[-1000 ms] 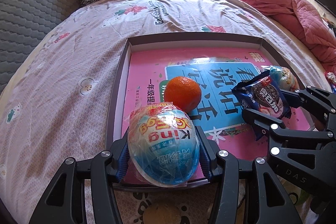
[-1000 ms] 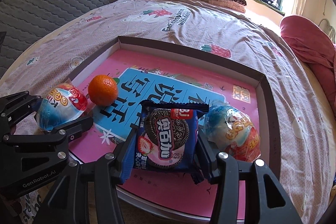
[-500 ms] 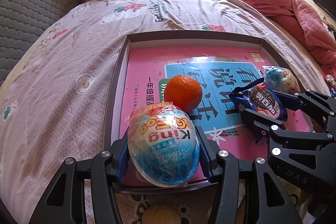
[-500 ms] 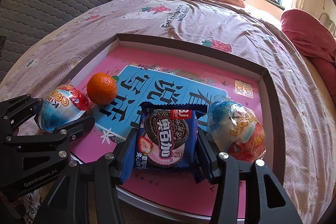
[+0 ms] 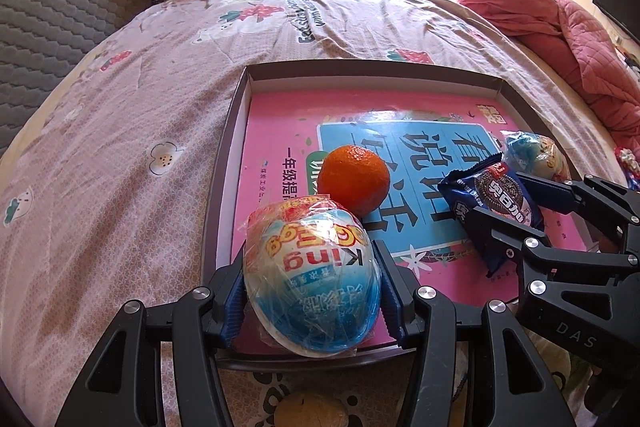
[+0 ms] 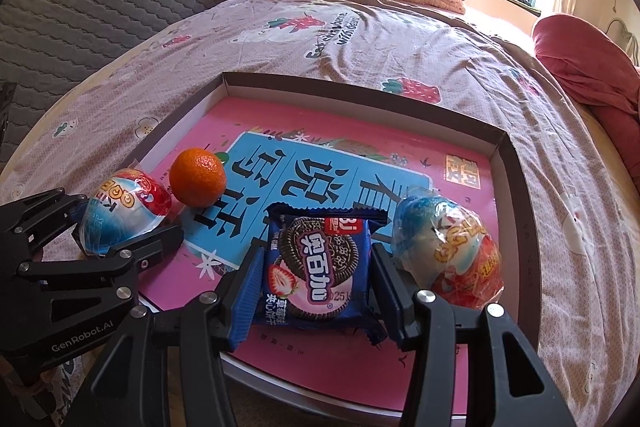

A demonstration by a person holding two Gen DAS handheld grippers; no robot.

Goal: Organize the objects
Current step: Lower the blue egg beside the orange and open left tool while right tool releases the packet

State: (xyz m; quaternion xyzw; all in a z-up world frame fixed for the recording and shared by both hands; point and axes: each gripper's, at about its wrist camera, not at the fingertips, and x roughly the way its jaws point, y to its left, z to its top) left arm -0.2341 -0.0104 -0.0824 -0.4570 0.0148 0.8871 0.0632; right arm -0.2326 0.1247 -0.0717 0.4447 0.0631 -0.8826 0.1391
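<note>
Left wrist view:
Left gripper point(image 5: 311, 281): clamped on the blue egg toy point(image 5: 312, 279), long axis running away from the camera, over the tray's point(image 5: 360, 69) near-left corner.
Orange point(image 5: 354, 181): on the tray floor just beyond the egg, apparently touching it.
Right gripper point(image 5: 516, 203): on the right, clamped on the cookie packet point(image 5: 496, 199).

Right wrist view:
Right gripper point(image 6: 316, 267): jaws pressed on both sides of the cookie packet point(image 6: 316, 267), near the tray's point(image 6: 516, 163) near edge.
Second egg toy point(image 6: 448, 251): lying just right of the packet, against the right finger.
Left gripper point(image 6: 120, 227): at the tray's left edge, holding its egg point(image 6: 124, 215).
Next move, likely: set both down; open tray floor lies straight ahead of each gripper.
</note>
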